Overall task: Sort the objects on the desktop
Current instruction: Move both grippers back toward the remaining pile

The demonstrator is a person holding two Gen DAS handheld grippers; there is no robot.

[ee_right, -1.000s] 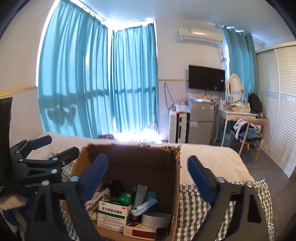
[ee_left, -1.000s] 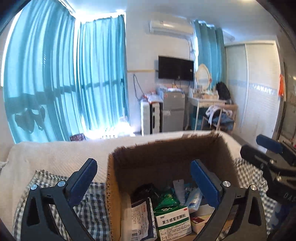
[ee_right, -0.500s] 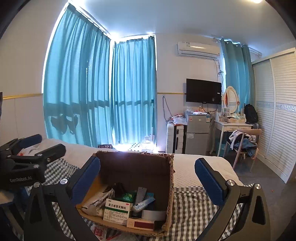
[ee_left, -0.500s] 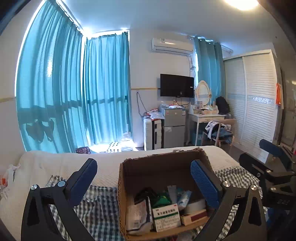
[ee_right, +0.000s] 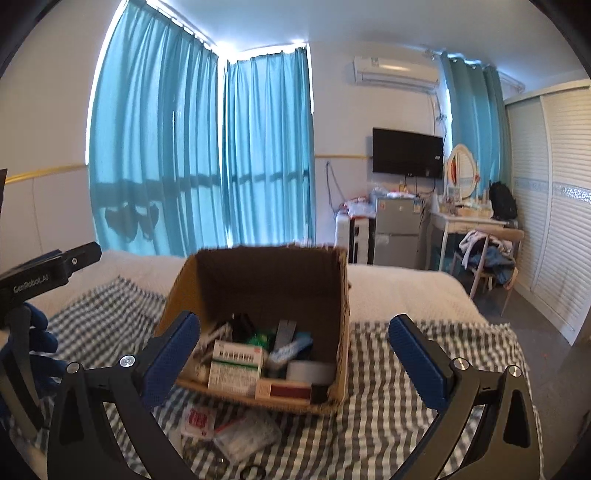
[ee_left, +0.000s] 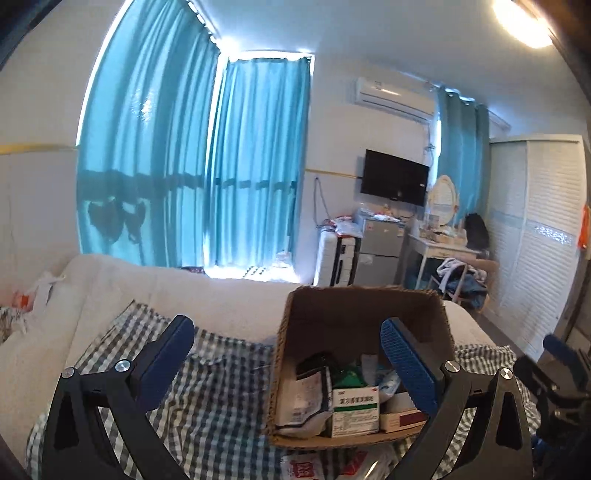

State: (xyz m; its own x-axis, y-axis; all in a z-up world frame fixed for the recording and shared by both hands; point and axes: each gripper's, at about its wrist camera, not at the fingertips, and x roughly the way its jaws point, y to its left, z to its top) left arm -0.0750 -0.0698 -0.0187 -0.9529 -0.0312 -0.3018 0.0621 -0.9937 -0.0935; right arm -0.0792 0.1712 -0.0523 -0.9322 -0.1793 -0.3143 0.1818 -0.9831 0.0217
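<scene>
**Cardboard box of desktop items on the checked cloth, both grippers spread wide**

Cardboard box (ee_right: 258,306), corrugated brown with ragged cut edges and no top, sits on a grey-and-white checked cloth (ee_right: 406,387) spread over a white textured bedcover (ee_left: 184,291). Inside the box stand a green-and-white medicine carton (ee_right: 236,365), a flat red-and-cream carton (ee_right: 282,390) lying at its front edge, a grey roll of tape (ee_right: 310,371) and a crinkled white packet (ee_left: 301,400) against its left wall.

The left gripper (ee_left: 286,360) holds nothing; its ribbed blue pads are far apart, one over the cloth to the left of the box, the other in front of the box's right half. The right gripper (ee_right: 293,356) is likewise spread wide and empty, its pads flanking the box.

The right wrist view shows what the left mostly cuts off: just in front of the box, on the cloth, lie a small red-and-white sachet (ee_right: 197,421) and a clear plastic bag (ee_right: 247,435). The left wrist view shows only their upper edges at the bottom of its frame, but it alone reveals a glowing ceiling lamp (ee_left: 522,22).
</scene>
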